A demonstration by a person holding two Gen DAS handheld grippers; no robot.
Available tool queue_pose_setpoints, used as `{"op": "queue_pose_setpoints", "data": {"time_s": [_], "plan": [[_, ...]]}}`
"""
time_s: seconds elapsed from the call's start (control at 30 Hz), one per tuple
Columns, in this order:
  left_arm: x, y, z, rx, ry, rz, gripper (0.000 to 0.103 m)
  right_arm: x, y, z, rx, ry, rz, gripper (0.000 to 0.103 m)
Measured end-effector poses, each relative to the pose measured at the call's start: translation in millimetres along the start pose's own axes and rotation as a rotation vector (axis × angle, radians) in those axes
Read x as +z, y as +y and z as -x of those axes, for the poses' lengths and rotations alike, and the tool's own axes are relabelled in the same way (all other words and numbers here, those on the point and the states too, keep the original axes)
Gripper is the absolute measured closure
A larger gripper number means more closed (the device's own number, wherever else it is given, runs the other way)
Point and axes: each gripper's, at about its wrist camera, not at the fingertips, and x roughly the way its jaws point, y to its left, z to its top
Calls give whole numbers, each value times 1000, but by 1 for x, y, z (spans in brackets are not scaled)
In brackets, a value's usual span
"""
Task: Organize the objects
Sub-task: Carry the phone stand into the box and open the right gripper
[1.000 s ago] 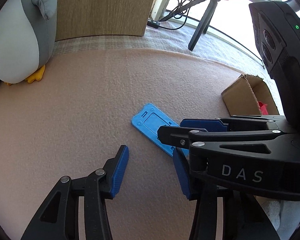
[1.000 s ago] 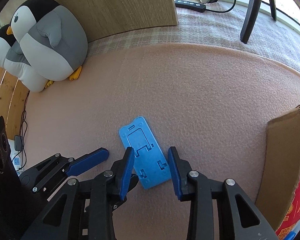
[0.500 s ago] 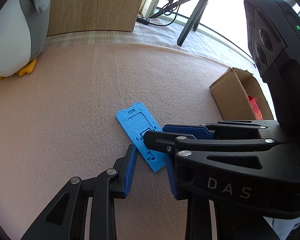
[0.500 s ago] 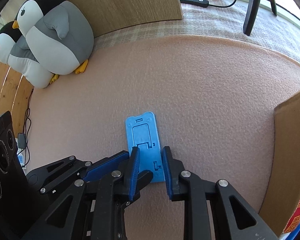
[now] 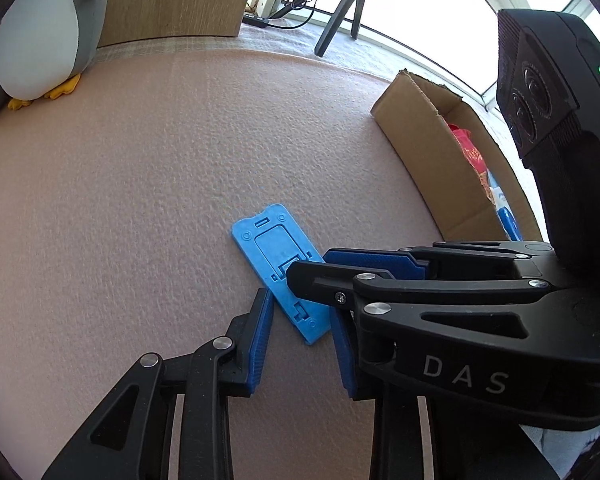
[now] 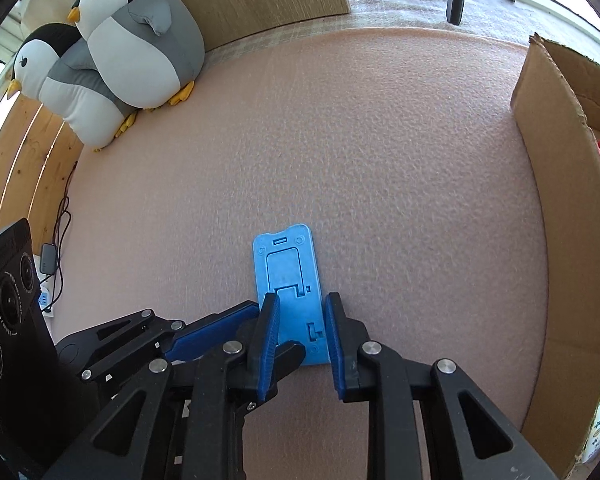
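Note:
A flat blue plastic phone stand [image 6: 290, 280] lies on the pink foam mat [image 6: 340, 140]; it also shows in the left wrist view [image 5: 278, 264]. My right gripper [image 6: 302, 320] has its blue pads on both long edges of the stand's near half, closed on it. My left gripper [image 5: 300, 320] sits just beside it, half open, with its fingers on either side of the stand's near corner. The right gripper's fingers cross over the stand in the left wrist view [image 5: 364, 268].
An open cardboard box [image 6: 548, 208] with colourful packets inside stands at the right; it also shows in the left wrist view [image 5: 432, 136]. Two plush penguins [image 6: 112, 52] sit at the far left by a wooden panel. A tripod and cables lie beyond the mat.
My right gripper has narrowed from wide open to closed on the stand's edges. My left gripper has moved in and narrowed around the stand's near corner. Both views have shifted towards the box.

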Motion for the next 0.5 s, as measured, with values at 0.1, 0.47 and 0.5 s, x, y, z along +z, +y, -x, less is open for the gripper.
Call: {"op": "queue_pose_setpoints", "data": {"time_s": [0.1, 0.47, 0.5], "plan": [[-18, -7, 6, -13, 7, 1, 72, -18, 1, 5, -4, 1, -3, 82], [-54, -35, 26, -39, 12, -51, 71, -73, -1, 30, 2, -43, -55, 82], [-53, -39, 29, -38, 5, -60, 71, -74, -2, 34, 4, -51, -59, 82]]}}
